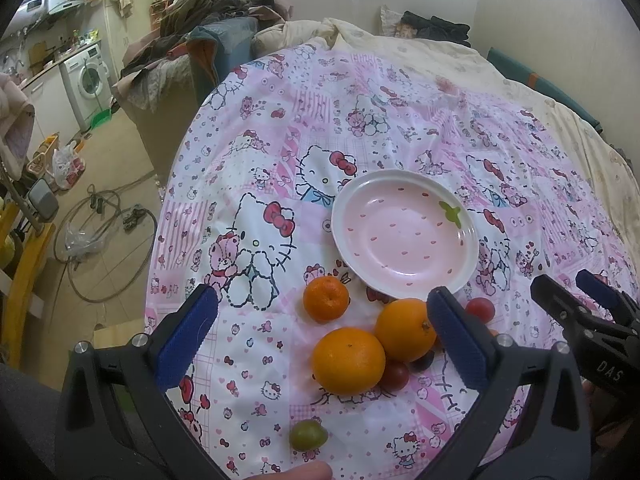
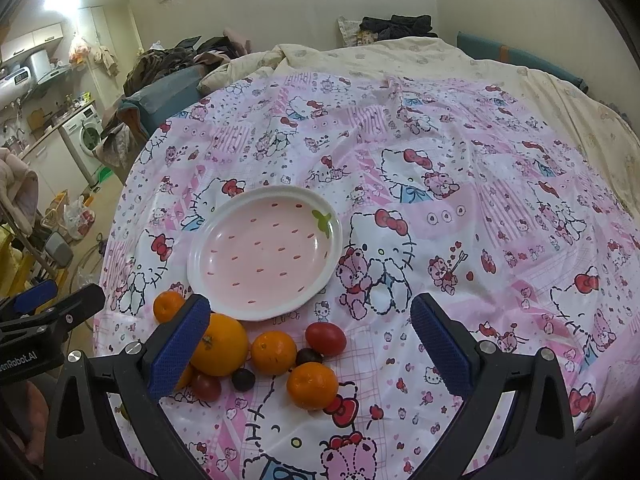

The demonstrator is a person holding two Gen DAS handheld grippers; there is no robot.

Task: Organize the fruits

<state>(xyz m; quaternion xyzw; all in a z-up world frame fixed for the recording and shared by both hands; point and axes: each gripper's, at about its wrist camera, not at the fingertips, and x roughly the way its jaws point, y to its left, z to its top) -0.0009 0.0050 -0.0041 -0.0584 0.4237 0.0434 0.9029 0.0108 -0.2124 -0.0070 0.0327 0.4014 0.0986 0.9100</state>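
The left claw [image 1: 320, 336] stands wide open and holds nothing; between its blue pads [image 1: 186, 334] the wrist view frames two large oranges [image 1: 348, 361] that touch each other on the bed's patterned cloth [image 1: 256, 152]. The right claw [image 2: 310, 344] is likewise spread wide and empty, hovering over the same cluster from the other side. Around the oranges lie three small mandarins: one [image 1: 325, 299] just beyond the oranges on the left, and two [image 2: 273, 352] nearer the right claw, the closest [image 2: 312, 385] sitting apart toward the camera. A red tomato [image 2: 325, 338] lies just in front of the plate, a darker red one [image 2: 206, 386] sits beside the nearer orange, and two small dark fruits [image 2: 243, 380] rest among them; their kind cannot be told. A green grape-like fruit [image 1: 308, 435] lies apart, at the near edge of the cloth. The pink strawberry-pattern plate [image 2: 200, 252] stands just behind the cluster, touching none of it, and carries nothing. Judged from this layout, the task is at its start: no fruit is on the plate and every piece remains to be moved. The oranges sit nearest the left claw's opening and appear the likely first pick.
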